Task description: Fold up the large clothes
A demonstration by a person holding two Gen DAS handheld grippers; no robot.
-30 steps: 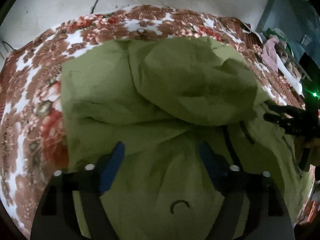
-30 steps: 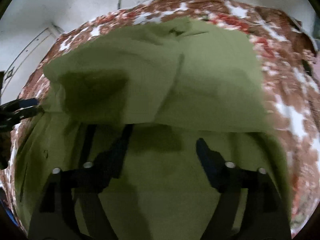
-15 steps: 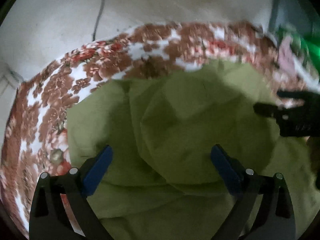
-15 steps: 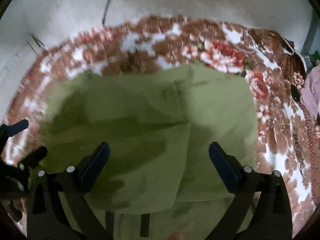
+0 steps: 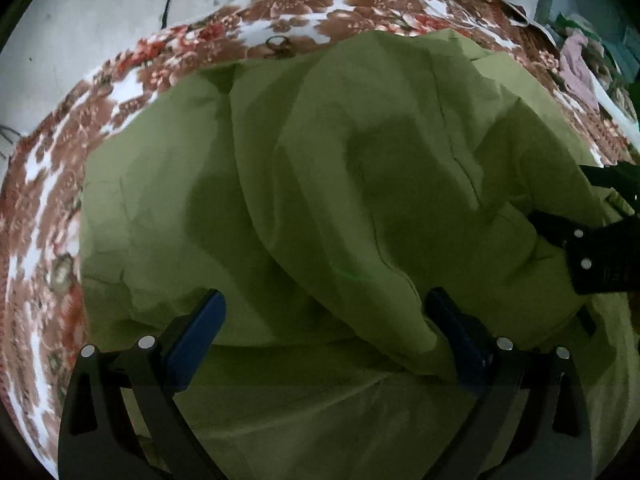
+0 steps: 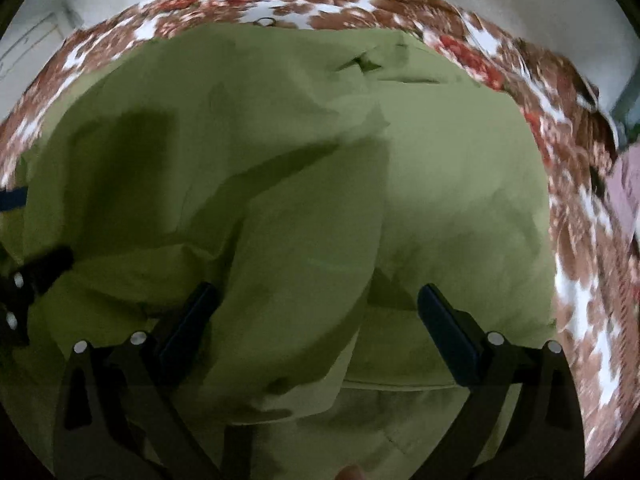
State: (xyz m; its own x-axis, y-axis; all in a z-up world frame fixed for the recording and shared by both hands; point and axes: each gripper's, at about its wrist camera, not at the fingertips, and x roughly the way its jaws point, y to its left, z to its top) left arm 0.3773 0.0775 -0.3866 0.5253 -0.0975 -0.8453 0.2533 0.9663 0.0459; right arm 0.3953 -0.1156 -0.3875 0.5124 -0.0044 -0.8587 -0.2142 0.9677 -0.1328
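A large olive-green garment (image 5: 352, 184) lies partly folded and rumpled on a floral bedspread (image 5: 52, 184); it fills the right wrist view too (image 6: 304, 184). My left gripper (image 5: 324, 332) is open, its blue-padded fingers spread wide just above the cloth near the edge of a folded-over flap. My right gripper (image 6: 316, 324) is open as well, hovering over a folded flap with nothing held. The right gripper also shows at the right edge of the left wrist view (image 5: 592, 240). The left gripper shows at the left edge of the right wrist view (image 6: 24, 280).
The brown, red and white bedspread (image 6: 580, 280) shows around the garment on the left, far and right sides. A pale wall (image 5: 100, 12) rises behind the bed. Other clothes (image 5: 576, 68) lie piled at the far right.
Both grippers have dropped closer to the garment after lifting back half a second ago. Their fingers stay spread wide. The folded flap lies more rumpled under them.
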